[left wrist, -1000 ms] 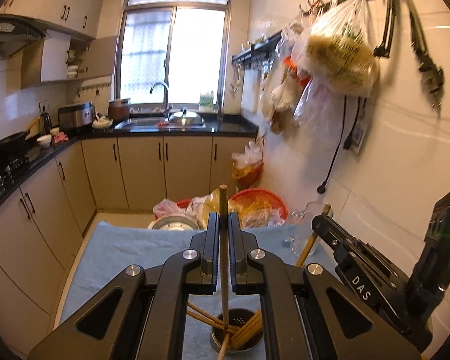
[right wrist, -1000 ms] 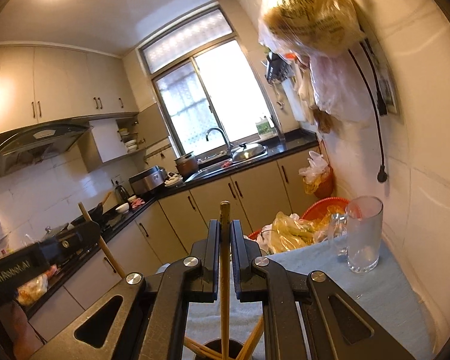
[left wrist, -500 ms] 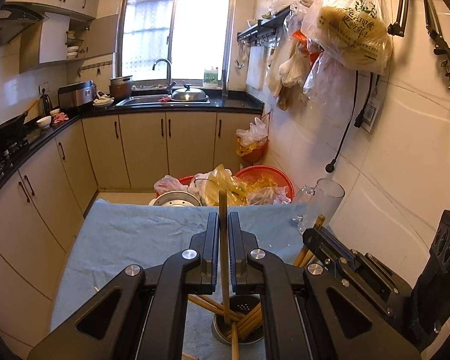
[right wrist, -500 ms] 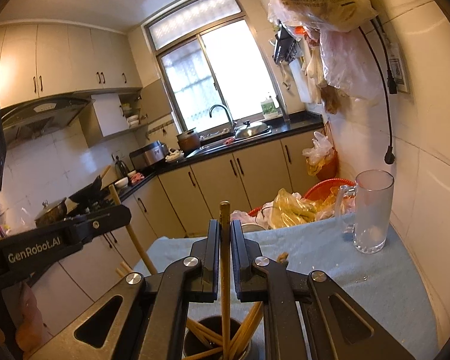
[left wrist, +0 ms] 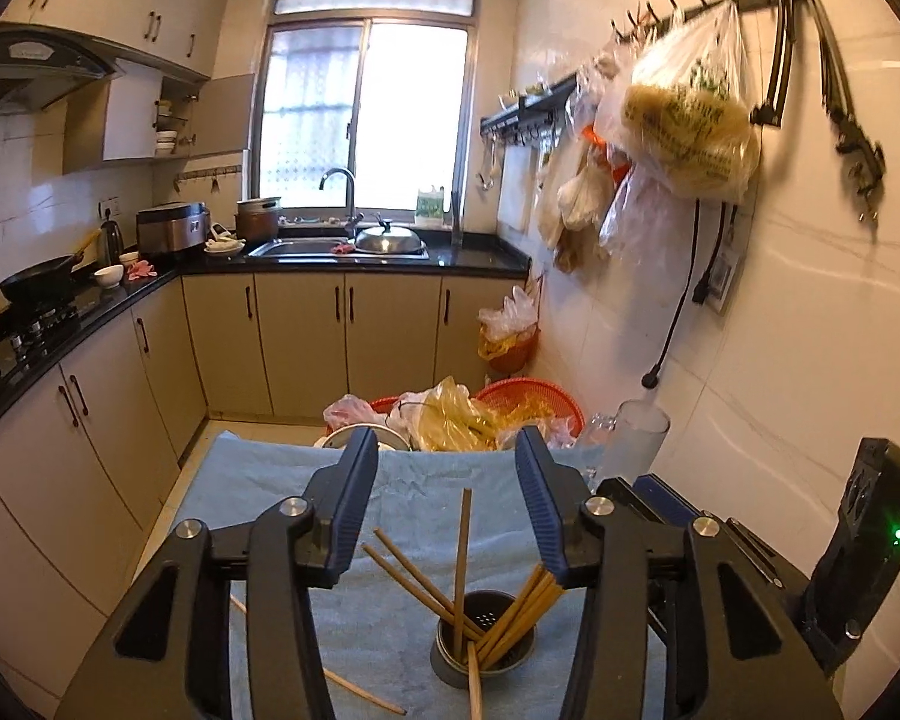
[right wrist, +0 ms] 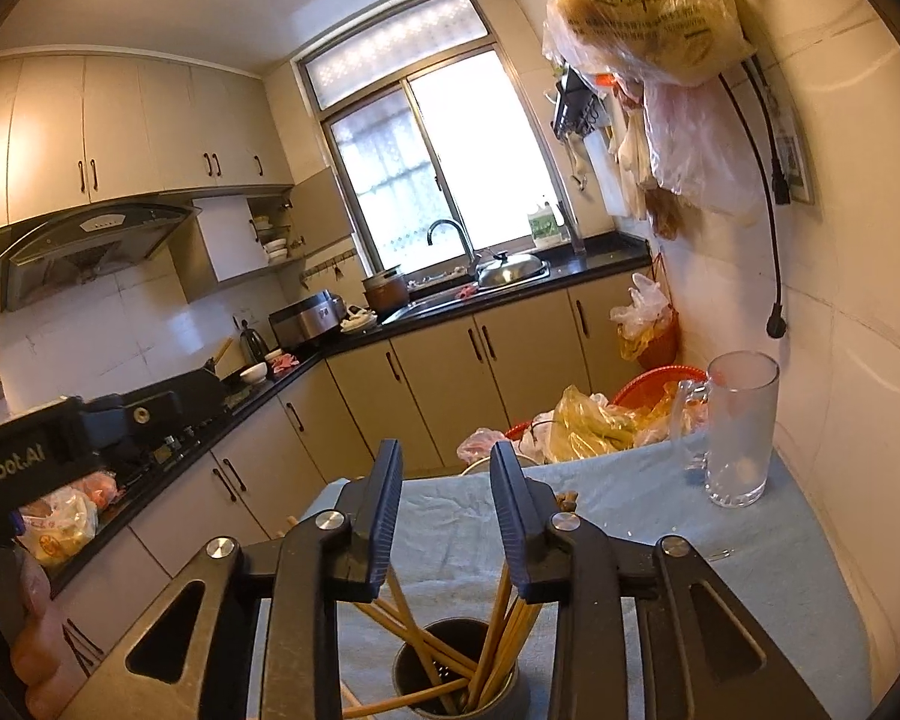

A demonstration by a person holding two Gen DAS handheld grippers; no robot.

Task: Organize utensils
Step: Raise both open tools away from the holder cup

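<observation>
A metal utensil holder point(left wrist: 485, 639) stands on the blue cloth point(left wrist: 270, 486) with several wooden chopsticks point(left wrist: 462, 564) leaning in it. It also shows in the right wrist view point(right wrist: 456, 675) with chopsticks point(right wrist: 504, 618) fanned out. My left gripper point(left wrist: 447, 480) is open and empty above the holder. My right gripper point(right wrist: 447, 492) is open and empty above the holder too. A loose chopstick point(left wrist: 360, 690) lies on the cloth at the lower left of the holder. The right gripper's body point(left wrist: 690, 516) shows at the right of the left wrist view.
A clear glass mug point(right wrist: 741, 429) stands on the cloth by the right wall; it also shows in the left wrist view point(left wrist: 633, 444). A red basket point(left wrist: 534, 402) with plastic bags lies beyond the table's far edge. Kitchen cabinets run along the left.
Both grippers have opened and let go of their chopsticks, which now stand in the holder. Both grippers sit a little higher and farther back.
</observation>
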